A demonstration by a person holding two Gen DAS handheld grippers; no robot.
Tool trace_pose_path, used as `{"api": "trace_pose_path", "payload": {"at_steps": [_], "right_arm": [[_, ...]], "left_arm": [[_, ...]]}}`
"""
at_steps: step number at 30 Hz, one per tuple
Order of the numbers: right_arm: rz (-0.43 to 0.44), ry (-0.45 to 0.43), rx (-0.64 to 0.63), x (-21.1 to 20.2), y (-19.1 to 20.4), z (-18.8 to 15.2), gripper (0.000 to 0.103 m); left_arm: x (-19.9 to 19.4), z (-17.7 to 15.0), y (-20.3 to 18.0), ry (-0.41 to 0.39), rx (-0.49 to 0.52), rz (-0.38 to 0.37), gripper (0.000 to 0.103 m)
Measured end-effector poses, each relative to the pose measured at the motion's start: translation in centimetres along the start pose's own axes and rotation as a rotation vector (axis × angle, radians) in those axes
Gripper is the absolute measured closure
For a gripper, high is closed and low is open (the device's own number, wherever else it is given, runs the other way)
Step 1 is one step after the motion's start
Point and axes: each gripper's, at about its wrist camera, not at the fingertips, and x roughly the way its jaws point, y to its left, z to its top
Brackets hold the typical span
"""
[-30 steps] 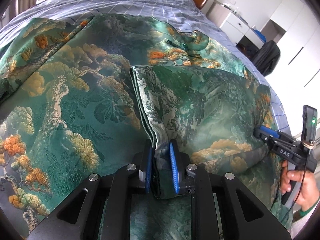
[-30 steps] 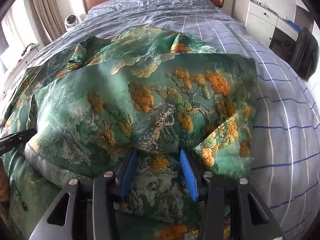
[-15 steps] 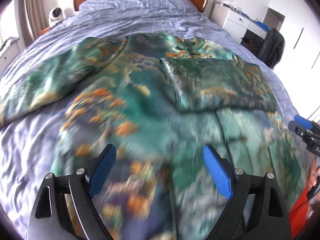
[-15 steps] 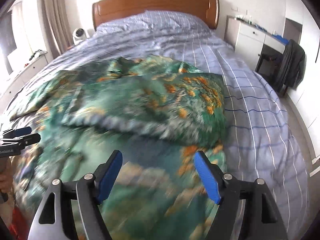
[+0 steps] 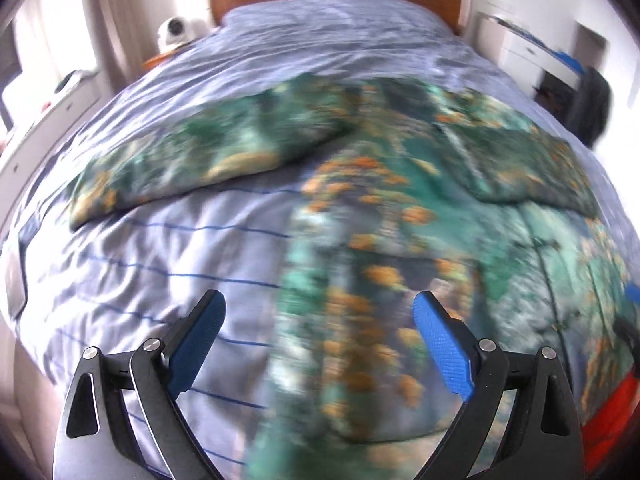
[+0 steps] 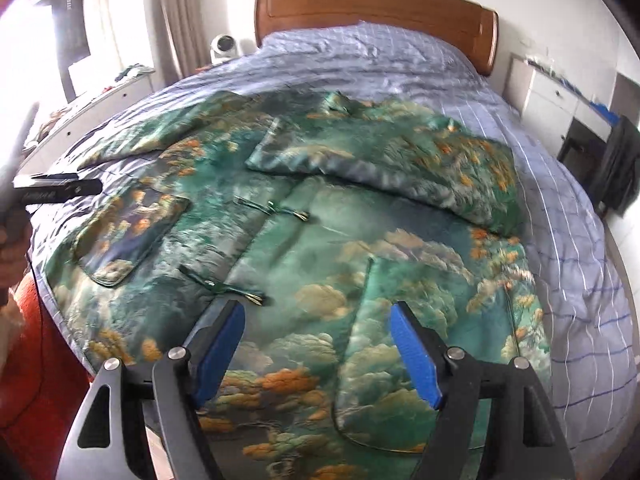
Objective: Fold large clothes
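Note:
A large green brocade jacket (image 6: pixel 320 232) with orange tree patterns lies front-up on the bed. Its right sleeve (image 6: pixel 400 168) is folded across the chest. Its left sleeve (image 5: pixel 208 160) lies stretched out to the side. The jacket also shows, blurred, in the left wrist view (image 5: pixel 400 240). My left gripper (image 5: pixel 320 340) is open and empty above the jacket's lower left edge. My right gripper (image 6: pixel 318 348) is open and empty above the jacket's lower front. The left gripper's tip also shows at the left of the right wrist view (image 6: pixel 60 190).
The bed (image 6: pixel 580 280) has a blue checked cover and a wooden headboard (image 6: pixel 376 12). A white camera (image 6: pixel 223 46) stands at the bed's far left. A white cabinet (image 6: pixel 552 100) and a dark chair (image 6: pixel 618 168) stand to the right.
Both grippers let go of the folded sleeve, opened and pulled back and up from the jacket. The left gripper has swung to the left, toward the stretched-out sleeve.

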Motion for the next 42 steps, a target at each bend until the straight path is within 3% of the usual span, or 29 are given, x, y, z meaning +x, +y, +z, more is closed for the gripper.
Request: {"api": "trace_pose_path", "payload": {"at_steps": [3,9,13,17,20,22,24,26,27,33,36,42], "right_arm": [[-0.012,-0.029,-0.035,-0.4,0.7,0.2,0.027],[-0.01,-0.005,-0.047,0.3,1.2,0.1,0.027],[0.0,0.027,-0.066,1.2,2.0,0.1,0.027],[0.019,0.051,-0.077,1.7,3.0,-0.1,0.027],[0.035,0.075,-0.098,2.2,3.9,-0.4,0.027],[0.043,0.086,-0.109,2.4,4.4,-0.6,0.027],[0.054,0.094,-0.11,2.6,4.7,-0.7,0.027],[0.072,0.098,-0.103,2.8,4.8,-0.9,0.027],[0.076,0.098,-0.1,2.8,4.9,-0.9,0.027],[0.094,0.069,-0.057,2.6,3.8,-0.7,0.027],[0.101,0.047,-0.023,2.4,3.2,-0.6,0.027],[0.114,0.003,0.042,1.5,1.6,-0.7,0.027]], "left_arm": [[1.0,1.2,4.1,-0.005,-0.143,-0.028,0.007],[5.2,4.6,14.2,-0.039,-0.519,-0.095,0.008],[8.9,6.3,19.3,-0.051,-0.648,0.013,0.008],[12.0,7.2,21.8,-0.004,-0.712,0.071,0.008],[12.7,7.0,23.2,-0.036,-0.81,0.071,0.01],[12.3,6.9,23.9,-0.083,-0.859,0.082,0.024],[12.1,6.6,24.6,-0.113,-0.887,0.092,0.07],[12.0,6.8,24.9,-0.114,-0.86,0.085,0.086],[11.7,6.8,24.8,-0.118,-0.834,0.087,0.088],[7.5,10.9,19.8,-0.229,-0.575,0.222,0.093],[3.8,13.8,14.8,-0.335,-0.405,0.23,0.093],[-1.6,17.5,-0.1,-0.507,-0.054,0.101,0.093]]}}
